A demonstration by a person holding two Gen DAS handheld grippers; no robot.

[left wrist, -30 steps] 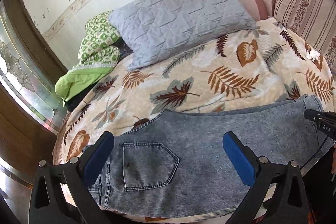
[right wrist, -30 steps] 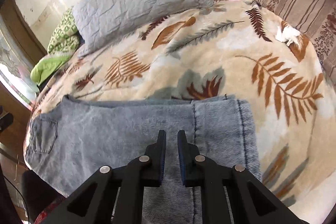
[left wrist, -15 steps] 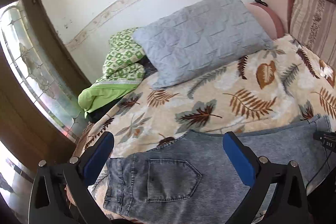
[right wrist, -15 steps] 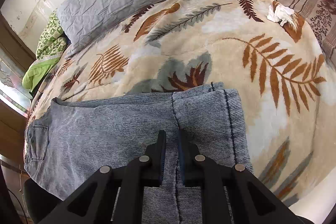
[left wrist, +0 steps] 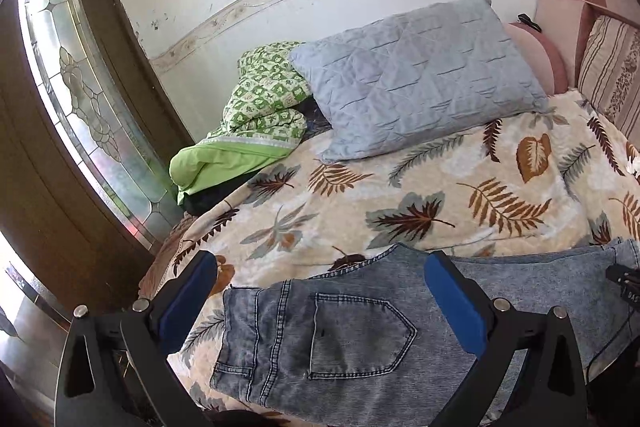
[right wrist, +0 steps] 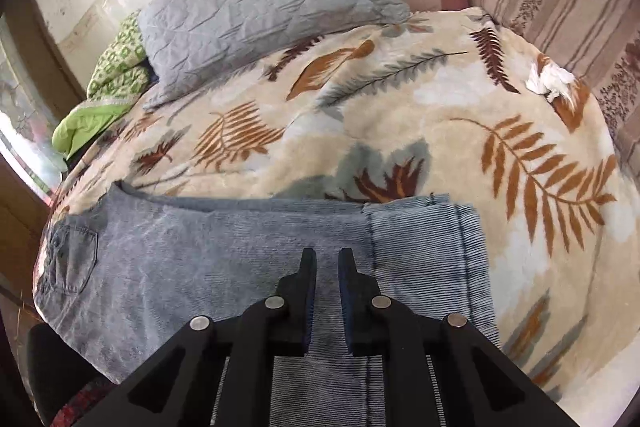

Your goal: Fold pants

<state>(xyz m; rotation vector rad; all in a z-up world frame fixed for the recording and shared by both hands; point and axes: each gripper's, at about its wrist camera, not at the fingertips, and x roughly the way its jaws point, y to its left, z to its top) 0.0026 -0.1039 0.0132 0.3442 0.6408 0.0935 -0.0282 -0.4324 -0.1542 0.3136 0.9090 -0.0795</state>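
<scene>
1. Since a second ago, the left wrist view has pulled back from the jeans (left wrist: 360, 339), so more wall and door show beyond them.
2. Jeans lie flat along the near edge of the leaf-print blanket (right wrist: 400, 99), waistband left, hem right.
3. Left gripper (left wrist: 320, 303) hangs spread wide above the back pocket (left wrist: 356, 335); right gripper (right wrist: 327, 267) is nearly closed over the legs, holding nothing that I can see.
4. Likely best: grip the waistband squarely and carry it toward the hem.
5. Near edge of the jeans is cut off below both views.

The right tongs (right wrist: 327, 269) sit nearly closed, a narrow gap left, above the jeans (right wrist: 208, 239); beyond them lies the leaf-print blanket (right wrist: 400, 115).
</scene>
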